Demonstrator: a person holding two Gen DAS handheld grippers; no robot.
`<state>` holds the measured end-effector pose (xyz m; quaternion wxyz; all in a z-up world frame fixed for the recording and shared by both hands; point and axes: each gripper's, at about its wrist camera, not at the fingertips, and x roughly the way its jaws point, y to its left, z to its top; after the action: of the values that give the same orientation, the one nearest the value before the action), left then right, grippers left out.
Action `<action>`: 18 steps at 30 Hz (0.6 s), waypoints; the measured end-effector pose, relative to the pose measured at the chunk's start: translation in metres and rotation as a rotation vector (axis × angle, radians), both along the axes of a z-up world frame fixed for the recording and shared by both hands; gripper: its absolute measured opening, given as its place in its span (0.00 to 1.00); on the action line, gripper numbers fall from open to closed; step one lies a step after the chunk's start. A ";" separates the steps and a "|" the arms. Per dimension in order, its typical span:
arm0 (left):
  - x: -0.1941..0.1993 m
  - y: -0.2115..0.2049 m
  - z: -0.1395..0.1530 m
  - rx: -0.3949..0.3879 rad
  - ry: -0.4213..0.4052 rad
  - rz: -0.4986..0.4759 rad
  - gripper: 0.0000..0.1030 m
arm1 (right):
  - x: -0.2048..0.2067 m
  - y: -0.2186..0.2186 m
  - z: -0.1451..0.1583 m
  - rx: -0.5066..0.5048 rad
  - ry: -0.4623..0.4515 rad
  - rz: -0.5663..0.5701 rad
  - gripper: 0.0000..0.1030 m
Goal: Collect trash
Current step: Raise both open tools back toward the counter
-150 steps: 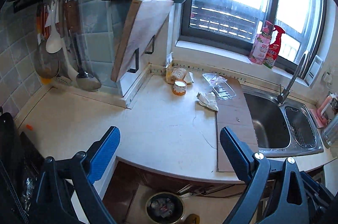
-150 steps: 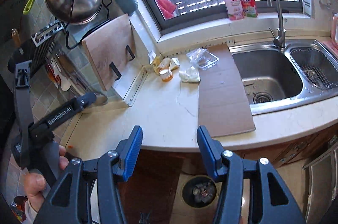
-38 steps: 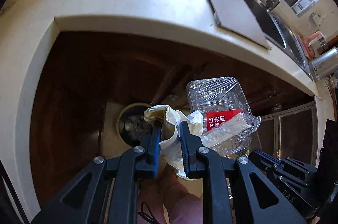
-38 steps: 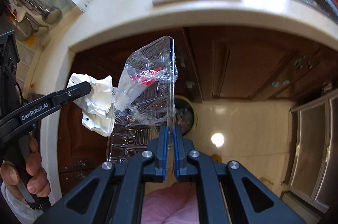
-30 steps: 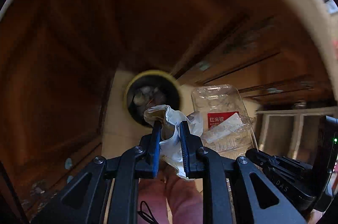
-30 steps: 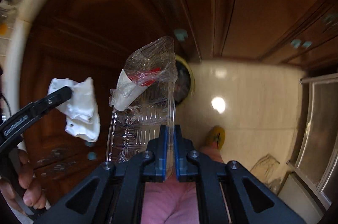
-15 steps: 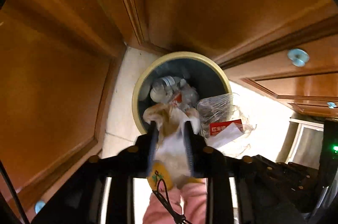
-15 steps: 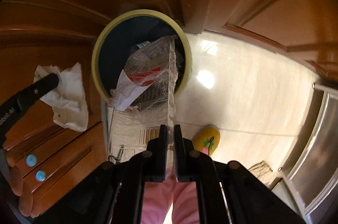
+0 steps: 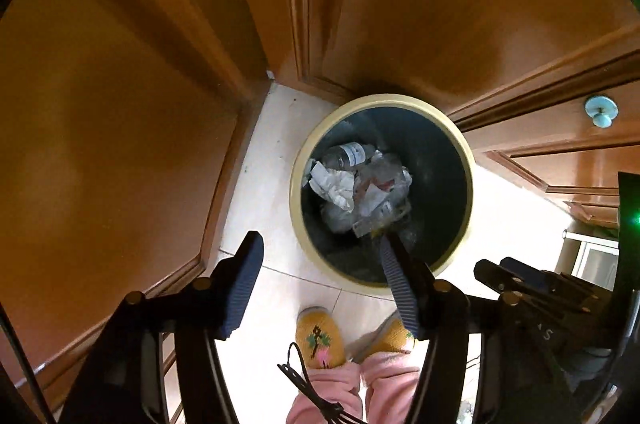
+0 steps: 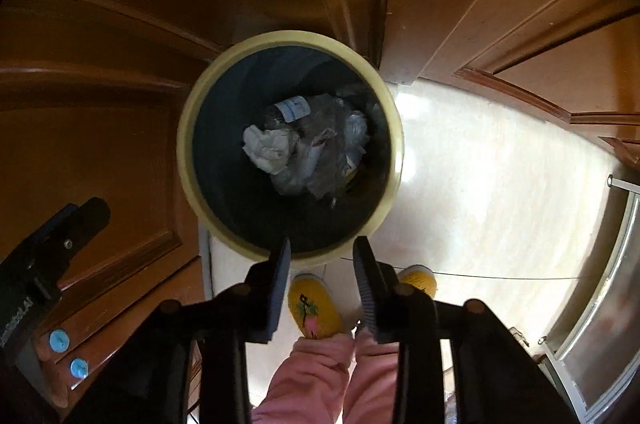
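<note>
A round trash bin with a cream rim [image 9: 296, 183] [image 10: 184, 143] stands on the floor straight below both grippers. Inside it lie a crumpled white tissue [image 9: 336, 185] [image 10: 266, 145], a clear plastic tray [image 9: 382, 191] [image 10: 330, 151] and a plastic bottle [image 9: 348, 153] [image 10: 292, 109]. My left gripper [image 9: 318, 240] hangs over the bin's near edge, its jaws opening with nothing between them. My right gripper [image 10: 322, 244] is just above the near rim, jaws opening too and holding nothing. Each gripper shows at the edge of the other's view.
Brown wooden cabinet doors [image 9: 120, 103] wrap the bin at the back and left, with pale blue knobs [image 10: 60, 340]. Cream floor tiles [image 10: 480, 183] spread to the right. A person's yellow slippers [image 10: 314, 304] and pink trouser legs stand just behind the bin. A steel-framed unit [image 10: 600, 304] is far right.
Both grippers sank from counter height to just above the bin. The left one let go of the white tissue and the right one let go of the plastic tray; both now lie in the bin.
</note>
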<state>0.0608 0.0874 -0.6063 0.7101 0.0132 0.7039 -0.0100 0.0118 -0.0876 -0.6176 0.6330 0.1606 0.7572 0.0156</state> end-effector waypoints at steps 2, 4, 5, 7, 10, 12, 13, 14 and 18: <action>-0.004 0.005 0.007 0.002 -0.005 0.007 0.58 | -0.004 -0.001 0.010 0.013 0.003 0.000 0.34; -0.008 0.005 0.021 0.008 -0.010 0.011 0.58 | -0.009 -0.003 0.024 0.023 0.004 -0.007 0.34; -0.009 0.002 0.025 0.010 -0.014 0.011 0.58 | -0.012 -0.004 0.032 0.028 0.003 -0.013 0.34; -0.012 -0.002 0.043 0.015 -0.027 0.005 0.58 | -0.018 -0.008 0.054 0.042 -0.011 -0.026 0.34; -0.018 -0.010 0.082 0.017 -0.056 -0.019 0.58 | -0.026 -0.013 0.092 0.055 -0.041 -0.032 0.34; -0.023 -0.016 0.107 0.022 -0.076 -0.034 0.58 | -0.031 -0.018 0.117 0.061 -0.063 -0.032 0.34; -0.025 -0.019 0.120 0.023 -0.084 -0.039 0.58 | -0.033 -0.021 0.132 0.064 -0.076 -0.033 0.34; -0.027 -0.021 0.136 0.022 -0.096 -0.045 0.58 | -0.035 -0.024 0.145 0.068 -0.088 -0.034 0.34; -0.037 -0.032 0.191 0.017 -0.138 -0.063 0.60 | -0.043 -0.032 0.201 0.073 -0.147 -0.035 0.34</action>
<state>0.0237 0.0554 -0.4151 0.7560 0.0419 0.6527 -0.0255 -0.0312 -0.1194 -0.4170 0.6806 0.1953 0.7047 0.0440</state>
